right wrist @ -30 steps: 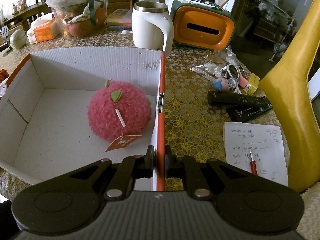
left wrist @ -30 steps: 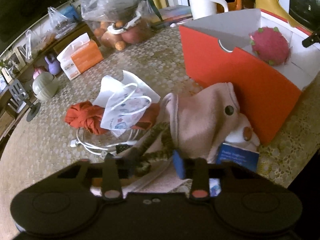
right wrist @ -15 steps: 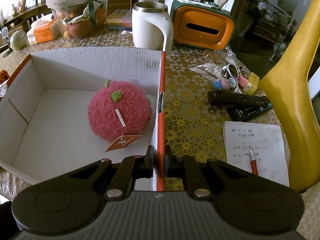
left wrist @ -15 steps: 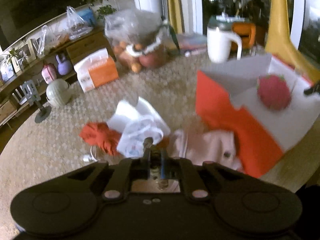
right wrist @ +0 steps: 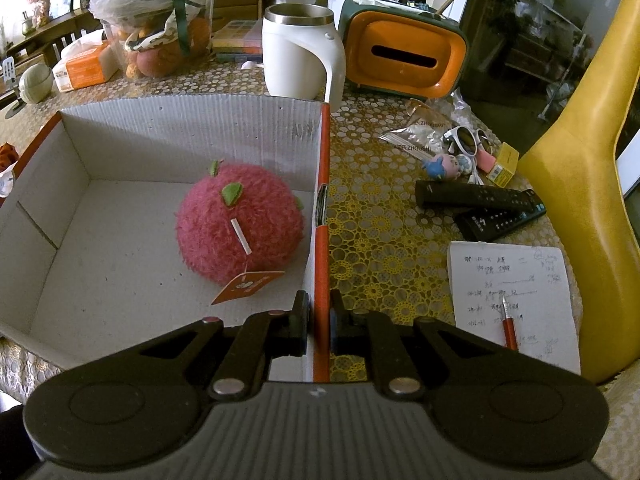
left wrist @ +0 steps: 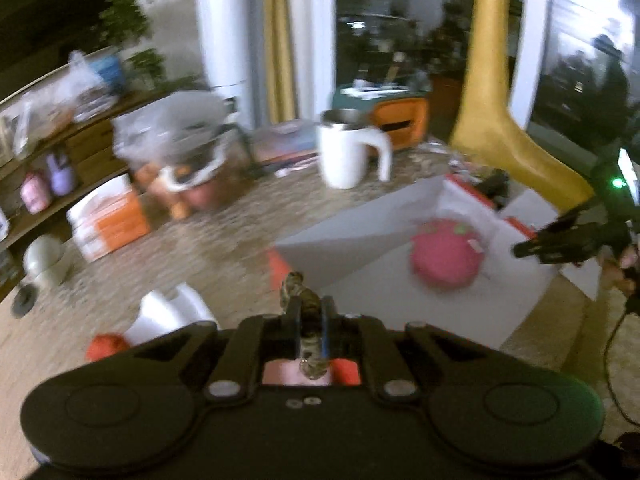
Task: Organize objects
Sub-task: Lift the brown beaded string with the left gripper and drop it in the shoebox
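Note:
My left gripper (left wrist: 309, 312) is shut on a mottled brown-green strap (left wrist: 294, 286). Pink cloth (left wrist: 288, 372) shows just below the jaws, hanging from the strap above the table. The view is blurred. Ahead and to the right lies the open orange box (left wrist: 360, 232) with a fuzzy pink plush (left wrist: 446, 258) in it. My right gripper (right wrist: 319, 320) is shut on the box's right wall (right wrist: 322, 200), one finger inside and one outside. The plush (right wrist: 240, 224) with its orange tag rests on the box floor. The right gripper (left wrist: 560, 240) also shows at the box's far side.
A white mug (right wrist: 298, 54), an orange tissue holder (right wrist: 404, 56) and a bag of fruit (right wrist: 160, 40) stand behind the box. Remotes (right wrist: 476, 196), a notepad with a pen (right wrist: 512, 292) and a yellow chair (right wrist: 580, 184) lie to its right. A red cloth (left wrist: 106, 344) and a white bag (left wrist: 168, 314) lie at its left.
My left gripper closed on the strap and rose with it, tipping upward, so the cloth pile dropped below the view. The right gripper and the box stayed still.

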The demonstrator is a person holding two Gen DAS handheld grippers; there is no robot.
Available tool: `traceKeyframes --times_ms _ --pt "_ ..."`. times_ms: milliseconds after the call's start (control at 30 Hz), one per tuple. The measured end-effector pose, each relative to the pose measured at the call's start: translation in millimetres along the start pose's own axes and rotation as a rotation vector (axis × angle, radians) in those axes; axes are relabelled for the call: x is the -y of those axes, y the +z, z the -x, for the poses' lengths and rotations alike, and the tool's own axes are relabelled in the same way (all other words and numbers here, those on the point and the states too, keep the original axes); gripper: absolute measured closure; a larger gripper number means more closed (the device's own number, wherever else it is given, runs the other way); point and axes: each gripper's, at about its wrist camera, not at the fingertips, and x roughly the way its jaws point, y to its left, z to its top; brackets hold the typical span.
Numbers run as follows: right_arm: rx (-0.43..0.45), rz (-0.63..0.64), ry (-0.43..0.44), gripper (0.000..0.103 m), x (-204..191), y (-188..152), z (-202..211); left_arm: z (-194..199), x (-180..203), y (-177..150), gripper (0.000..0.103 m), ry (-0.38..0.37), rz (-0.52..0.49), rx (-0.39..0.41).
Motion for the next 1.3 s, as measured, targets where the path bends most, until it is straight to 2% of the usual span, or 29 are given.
traceKeyframes --times_ms 200,400,733,967,1133,1300 --pt "0.0 -0.001 0.001 0.094 0.7 -0.1 0.2 -31.3 49.1 18.9 0.096 -0.064 -0.075 -0.014" --pt "0.001 -0.001 0.003 0.094 0.4 0.1 0.5 -70.0 86.8 28.4 0.096 -0.061 -0.149 -0.059" --pt "0.0 -0.005 0.024 0.094 3.0 -0.2 0.8 -136.8 106.8 35.3 0.096 0.008 -0.212 -0.152" --pt "-0.012 -0.003 0.034 0.094 3.6 -1.4 -2.4 -174.7 112.0 35.8 0.096 0.031 -0.21 -0.232" --pt "-0.014 0.005 0.042 0.094 4.4 -1.3 -2.7 -191.8 111.6 35.9 0.095 -0.004 -0.167 -0.289" --pt "-0.022 -0.003 0.049 0.094 5.2 -0.9 -2.7 -204.3 113.9 33.8 0.089 -0.026 -0.148 -0.335"
